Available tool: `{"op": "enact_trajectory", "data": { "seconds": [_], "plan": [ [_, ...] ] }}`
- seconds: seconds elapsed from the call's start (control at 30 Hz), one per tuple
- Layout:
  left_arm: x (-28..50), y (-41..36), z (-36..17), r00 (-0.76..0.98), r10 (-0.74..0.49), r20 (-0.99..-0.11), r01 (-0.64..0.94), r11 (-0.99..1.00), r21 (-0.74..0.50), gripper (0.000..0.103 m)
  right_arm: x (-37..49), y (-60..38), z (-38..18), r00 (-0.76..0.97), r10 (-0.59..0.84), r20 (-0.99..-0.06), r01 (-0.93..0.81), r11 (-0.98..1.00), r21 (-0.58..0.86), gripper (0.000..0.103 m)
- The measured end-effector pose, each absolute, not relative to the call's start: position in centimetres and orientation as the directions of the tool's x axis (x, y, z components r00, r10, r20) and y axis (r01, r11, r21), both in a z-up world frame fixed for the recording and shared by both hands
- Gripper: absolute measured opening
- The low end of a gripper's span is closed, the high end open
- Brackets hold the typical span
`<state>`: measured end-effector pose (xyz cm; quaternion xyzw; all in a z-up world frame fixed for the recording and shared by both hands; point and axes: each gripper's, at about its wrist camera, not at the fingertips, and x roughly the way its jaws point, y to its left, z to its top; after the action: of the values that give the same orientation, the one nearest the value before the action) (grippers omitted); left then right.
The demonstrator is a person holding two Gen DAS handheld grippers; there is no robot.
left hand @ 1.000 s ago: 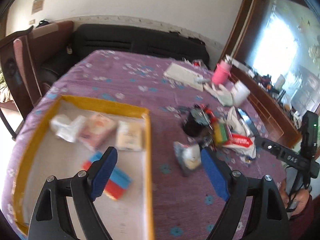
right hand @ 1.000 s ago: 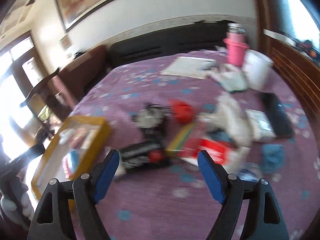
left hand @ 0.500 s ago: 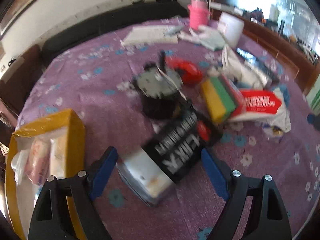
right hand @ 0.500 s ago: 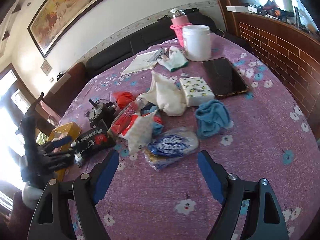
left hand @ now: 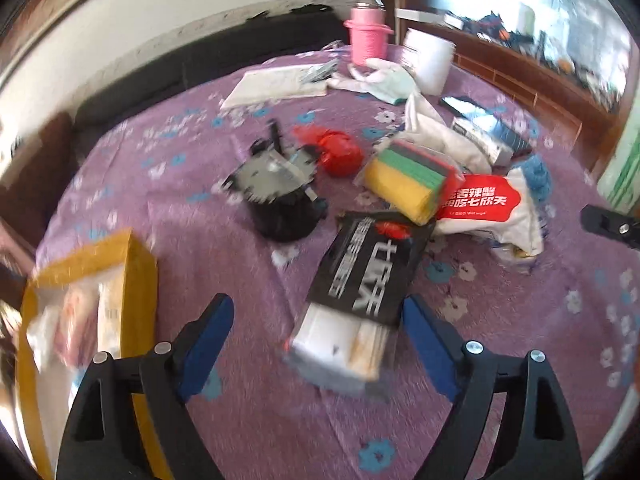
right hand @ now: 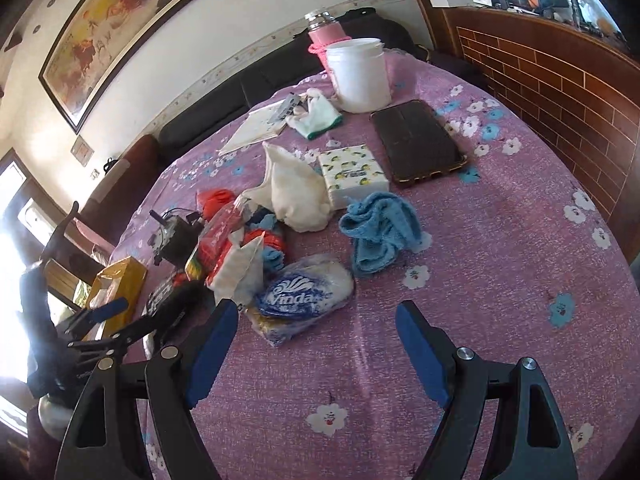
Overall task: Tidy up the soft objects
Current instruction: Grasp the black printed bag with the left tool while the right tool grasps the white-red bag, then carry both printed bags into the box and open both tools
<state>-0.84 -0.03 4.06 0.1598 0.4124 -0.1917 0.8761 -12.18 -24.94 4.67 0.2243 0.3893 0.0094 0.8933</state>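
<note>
Bare counter (right hand: 500,264) lies open ahead and right of the right gripper (right hand: 316,322). A clutter pile (right hand: 256,236) blocks its left side. The black packet (left hand: 368,276) lies between the spread jaws of the left gripper (left hand: 318,322); the yellow box (left hand: 136,264) flanks its left.

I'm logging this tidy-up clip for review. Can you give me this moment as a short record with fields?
surface: purple flowered tablecloth
left gripper: open, black tissue pack lying between its fingers, not gripped
right gripper: open, nothing between its fingers
nearest to right gripper: Vinda tissue pack
other soft items: blue towel, white cloth
container: yellow box, packets already inside
</note>
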Motion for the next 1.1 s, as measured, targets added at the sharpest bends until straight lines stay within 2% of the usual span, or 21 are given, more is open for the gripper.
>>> {"op": "enact_trajectory", "data": {
  "seconds": [0.1, 0.13, 0.2, 0.57, 0.83, 0.93, 0.97, 1.0, 1.03, 1.1],
  "plan": [
    [-0.1, -2.1, 2.2, 0.567, -0.150, -0.810, 0.495, 0.848, 0.189, 0.086, -11.7, -24.1, 4.8, 0.688, 0.186, -0.701, 0.144, 0.912, 0.383, 0.084],
    [0.1, -2.4, 1.6, 0.543, -0.143, -0.827, 0.503, 0.845, 0.184, 0.072, -11.5, -23.9, 4.9, 0.687, 0.186, -0.703, 0.138, 0.916, 0.377, 0.084],
    [-0.1, -1.8, 1.8, 0.501, -0.213, -0.839, 0.512, 0.854, 0.089, 0.044, -11.2, -23.6, 5.1, 0.683, 0.181, -0.708, 0.128, 0.925, 0.359, 0.084],
    [-7.0, 6.8, 7.1, 0.569, -0.363, -0.738, 0.402, 0.906, -0.136, 0.044, -7.3, -18.8, 6.2, 0.646, 0.105, -0.756, -0.019, 0.992, 0.122, 0.084],
    [-10.6, 14.4, 8.4, 0.626, -0.374, -0.684, 0.261, 0.927, -0.268, 0.044, -2.2, -12.8, 4.4, 0.589, -0.029, -0.808, -0.193, 0.966, -0.175, 0.084],
    [-11.2, 16.7, 8.4, 0.643, -0.352, -0.680, 0.221, 0.935, -0.276, 0.045, -1.7, -11.6, 3.7, 0.587, -0.073, -0.807, -0.217, 0.945, -0.244, 0.077],
    [-11.4, 17.5, 8.3, 0.647, -0.347, -0.679, 0.203, 0.937, -0.285, 0.045, -1.8, -11.5, 3.8, 0.586, -0.074, -0.807, -0.216, 0.945, -0.243, 0.068],
    [-11.5, 18.1, 8.2, 0.649, -0.344, -0.678, 0.192, 0.937, -0.292, 0.045, -2.0, -11.4, 3.8, 0.579, -0.067, -0.813, -0.218, 0.948, -0.233, 0.043],
    [-11.6, 18.9, 8.0, 0.652, -0.341, -0.678, 0.171, 0.936, -0.306, 0.045, -2.3, -11.4, 4.0, 0.571, -0.055, -0.819, -0.222, 0.950, -0.219, 0.036],
    [-11.8, 20.0, 7.7, 0.653, -0.340, -0.676, 0.145, 0.933, -0.330, 0.045, -2.8, -11.2, 4.2, 0.568, -0.073, -0.820, -0.223, 0.945, -0.239, 0.032]
  ]
}}
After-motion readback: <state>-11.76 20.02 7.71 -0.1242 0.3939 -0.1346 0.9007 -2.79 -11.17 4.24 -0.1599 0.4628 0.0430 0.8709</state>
